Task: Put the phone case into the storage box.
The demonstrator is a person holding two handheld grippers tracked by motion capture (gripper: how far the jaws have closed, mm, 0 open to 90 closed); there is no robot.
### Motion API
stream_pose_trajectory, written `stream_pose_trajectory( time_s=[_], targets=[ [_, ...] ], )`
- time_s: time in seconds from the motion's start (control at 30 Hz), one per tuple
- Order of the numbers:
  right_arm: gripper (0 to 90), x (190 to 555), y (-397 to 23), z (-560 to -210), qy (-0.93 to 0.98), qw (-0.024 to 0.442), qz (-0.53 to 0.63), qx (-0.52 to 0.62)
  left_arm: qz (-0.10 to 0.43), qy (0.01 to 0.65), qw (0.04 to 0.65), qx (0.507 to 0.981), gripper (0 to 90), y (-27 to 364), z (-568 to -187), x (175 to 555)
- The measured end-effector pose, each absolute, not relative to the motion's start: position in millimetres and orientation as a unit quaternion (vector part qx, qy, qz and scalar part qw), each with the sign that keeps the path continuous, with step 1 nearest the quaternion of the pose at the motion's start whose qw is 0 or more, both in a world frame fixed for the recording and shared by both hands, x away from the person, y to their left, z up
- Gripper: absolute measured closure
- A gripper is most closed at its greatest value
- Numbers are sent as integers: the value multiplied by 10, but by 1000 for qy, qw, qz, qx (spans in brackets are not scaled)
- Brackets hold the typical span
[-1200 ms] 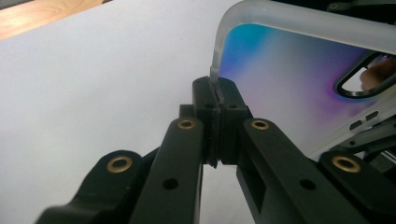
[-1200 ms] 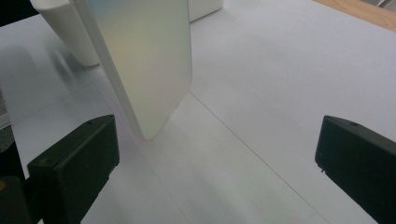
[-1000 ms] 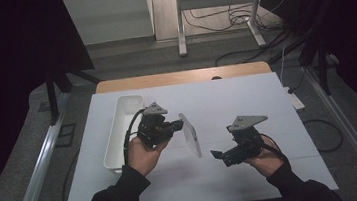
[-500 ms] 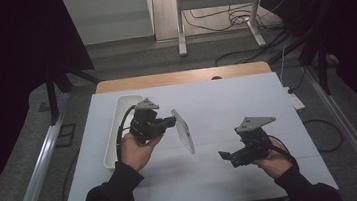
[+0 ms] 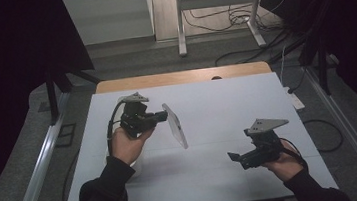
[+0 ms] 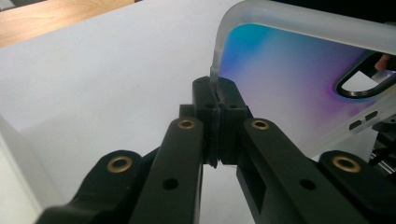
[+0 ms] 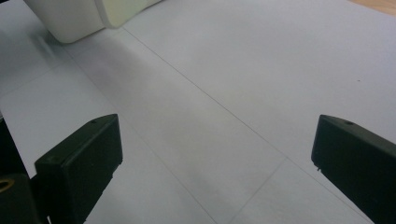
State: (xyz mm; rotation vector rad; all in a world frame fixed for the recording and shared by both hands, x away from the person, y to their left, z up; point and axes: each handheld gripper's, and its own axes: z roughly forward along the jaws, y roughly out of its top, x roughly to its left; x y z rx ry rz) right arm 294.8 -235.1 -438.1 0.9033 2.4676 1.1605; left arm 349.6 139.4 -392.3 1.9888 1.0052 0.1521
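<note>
1. High view: the left gripper (image 5: 160, 116) holds a translucent phone case (image 5: 175, 126) up off the white bench (image 5: 227, 105), left of the frame's middle, with the case tilted on edge. The right gripper (image 5: 238, 158) sits low at the lower right, well apart from the case and carrying nothing.
2. Left gripper view: its fingers (image 6: 205, 100) are clenched on the thin rim of the phone case (image 6: 289, 70), whose camera cut-out shows at the right edge (the pick-up looks done). A white tray (image 6: 14, 163) shows at the lower left.
3. Right gripper view: the fingers (image 7: 79, 163) stand wide apart over bare bench (image 7: 210, 93), with the white tray (image 7: 79, 18) at the upper left.
4. Judgement: lifting is finished; what is left seems to be passing the case over or setting it down somewhere.
</note>
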Motion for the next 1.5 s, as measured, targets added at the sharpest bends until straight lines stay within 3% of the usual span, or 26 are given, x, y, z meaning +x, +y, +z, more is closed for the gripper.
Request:
stream_pose_trajectory(
  time_s=[1.5],
  targets=[
    [0, 2785, -3038, -4480, 835, 162, 358, 384, 119, 480, 427, 757, 882, 2213, -3507, 3748]
  ],
)
